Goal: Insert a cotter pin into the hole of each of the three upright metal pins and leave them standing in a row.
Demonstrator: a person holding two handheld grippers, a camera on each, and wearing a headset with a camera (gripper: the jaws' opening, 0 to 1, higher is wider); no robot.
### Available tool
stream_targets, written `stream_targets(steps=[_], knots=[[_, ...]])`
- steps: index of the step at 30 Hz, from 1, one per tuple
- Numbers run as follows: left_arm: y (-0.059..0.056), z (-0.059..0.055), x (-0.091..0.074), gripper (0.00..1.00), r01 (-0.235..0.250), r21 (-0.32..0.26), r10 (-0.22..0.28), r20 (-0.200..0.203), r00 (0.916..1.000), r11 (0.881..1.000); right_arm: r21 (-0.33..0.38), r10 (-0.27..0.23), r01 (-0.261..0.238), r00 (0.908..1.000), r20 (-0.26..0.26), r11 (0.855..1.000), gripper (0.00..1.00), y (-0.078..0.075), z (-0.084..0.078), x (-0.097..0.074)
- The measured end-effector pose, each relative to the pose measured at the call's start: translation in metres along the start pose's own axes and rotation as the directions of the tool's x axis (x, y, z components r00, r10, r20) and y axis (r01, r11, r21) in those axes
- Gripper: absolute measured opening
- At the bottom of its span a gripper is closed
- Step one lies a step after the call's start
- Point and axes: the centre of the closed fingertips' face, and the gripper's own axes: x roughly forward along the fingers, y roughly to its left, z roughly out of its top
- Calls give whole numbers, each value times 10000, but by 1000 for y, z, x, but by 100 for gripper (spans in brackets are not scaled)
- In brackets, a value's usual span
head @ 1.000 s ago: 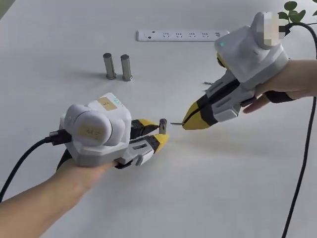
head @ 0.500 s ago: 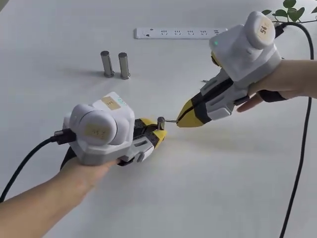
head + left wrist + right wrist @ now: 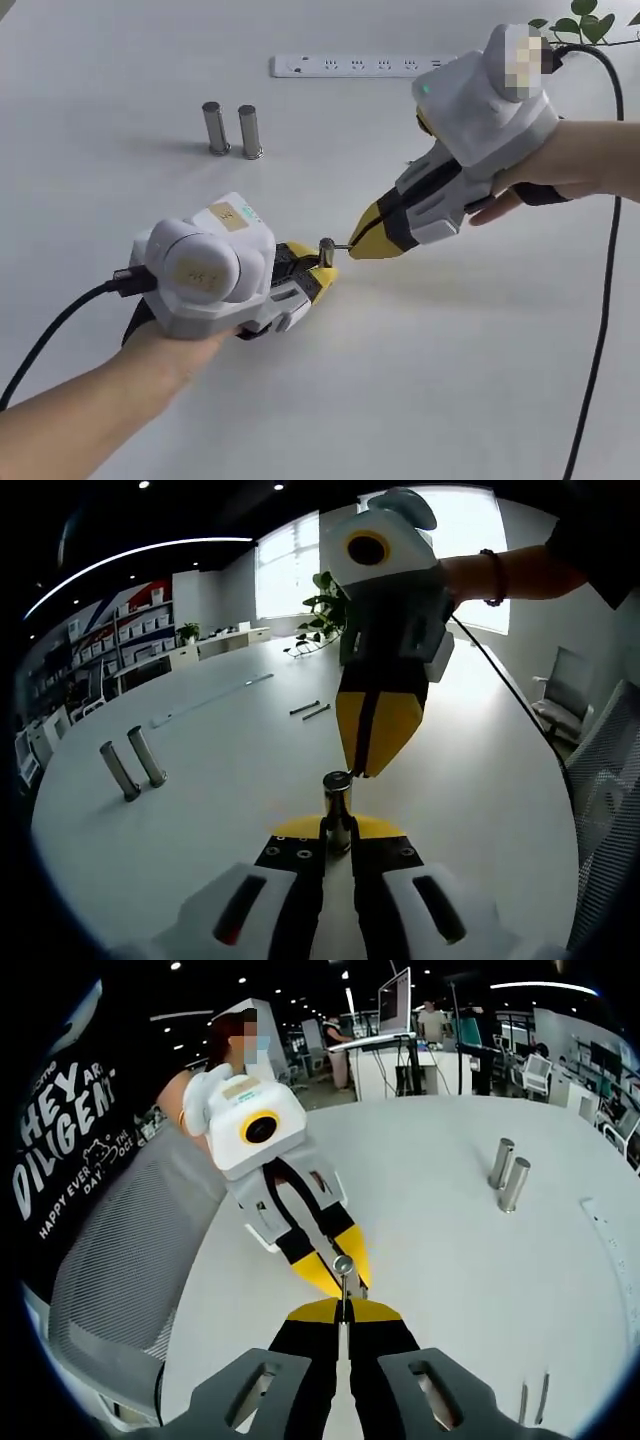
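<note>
Steel-grey and short, one metal pin (image 3: 326,250) is standing upright on the white table (image 3: 420,380), and the left gripper (image 3: 318,272) is clamping it low on the shaft between yellow-tipped jaws. The right gripper (image 3: 358,243) is pointing at it from the opposite side, jaws pinched on a thin cotter pin (image 3: 342,246) whose free end is meeting the top of the metal pin. Whether that end is sitting in the hole cannot be told.

The head view is also taking in two more metal pins (image 3: 231,130) standing side by side well behind, with a power strip (image 3: 350,67) beyond them.

The left gripper view is looking past its own jaws (image 3: 338,838) and the gripped metal pin (image 3: 338,805) to loose cotter pins (image 3: 310,710) lying farther back on the table, near a plant (image 3: 325,610).

The right gripper view is sighting straight along the cotter pin (image 3: 343,1286), and here the loose cotter pins (image 3: 533,1396) are lying at the lower right.
</note>
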Motion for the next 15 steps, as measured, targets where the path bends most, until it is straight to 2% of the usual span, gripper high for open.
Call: stream_targets(steps=[15], knots=[[0,-3,2,7,142,249,-141,-40,9999,9996,-386,6,-13,9998,-184,9993,0,0,0,1]])
